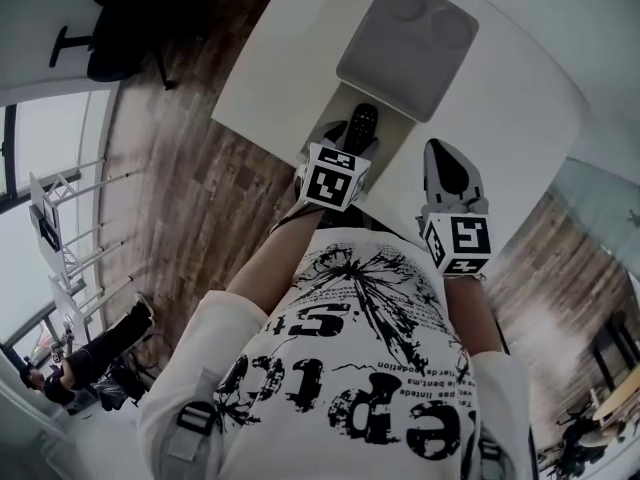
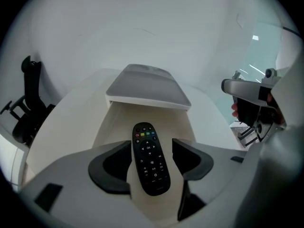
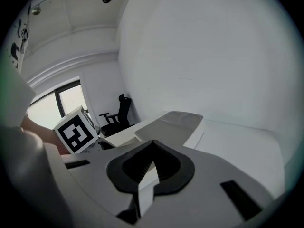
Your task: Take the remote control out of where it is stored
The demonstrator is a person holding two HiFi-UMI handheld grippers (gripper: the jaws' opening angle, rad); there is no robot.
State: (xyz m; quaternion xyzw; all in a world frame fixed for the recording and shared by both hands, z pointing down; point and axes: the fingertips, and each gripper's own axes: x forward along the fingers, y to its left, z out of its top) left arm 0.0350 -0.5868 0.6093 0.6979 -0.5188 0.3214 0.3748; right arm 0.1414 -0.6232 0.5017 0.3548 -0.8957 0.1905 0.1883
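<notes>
A black remote control lies face up in a white open compartment that sticks out from under a grey-topped box on the white table. My left gripper points steeply down over it, jaws open. The remote sits between the two dark pads, and I see no squeeze on it. My right gripper hovers to the right of the compartment over the table, shut, with nothing in it.
The table's near edge ends just left of the compartment, above a wood floor. A black office chair stands beyond the table's left end. A person sits low at the far left beside a rack.
</notes>
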